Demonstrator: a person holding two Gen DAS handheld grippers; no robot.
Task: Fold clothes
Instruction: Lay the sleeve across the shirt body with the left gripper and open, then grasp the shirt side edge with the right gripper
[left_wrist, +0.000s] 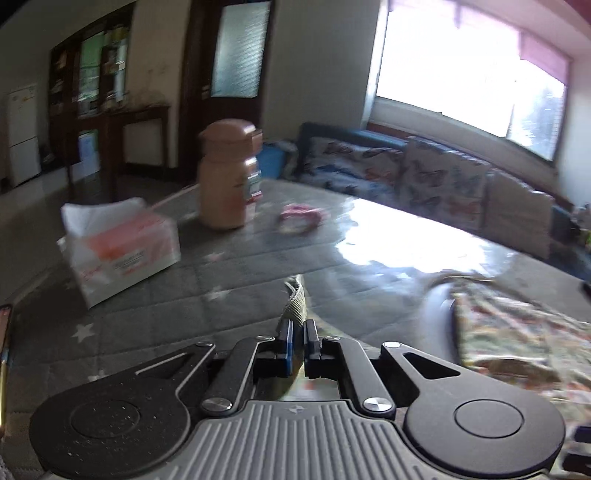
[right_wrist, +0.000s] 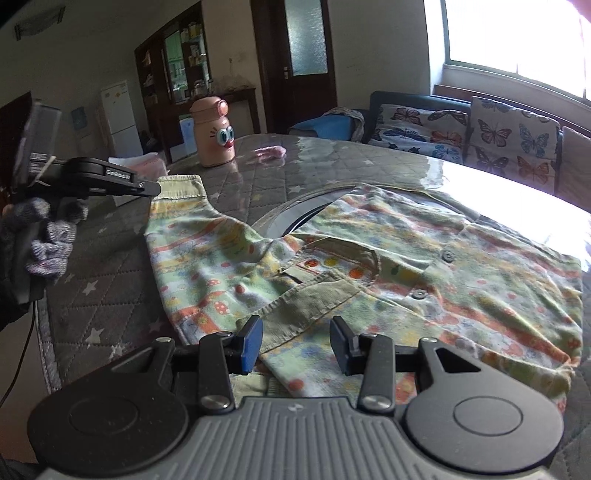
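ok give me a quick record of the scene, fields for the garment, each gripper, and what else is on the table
garment: printed child's shirt spread on the quilted table cover, collar toward the right gripper
left gripper: jaws shut on the sleeve cuff, sleeve stretched out to the side
right gripper: jaws open, just above the collar, gripping nothing
other items: pink bottle with cartoon face, tissue pack, pink fabric item
background: sofa with butterfly cushions
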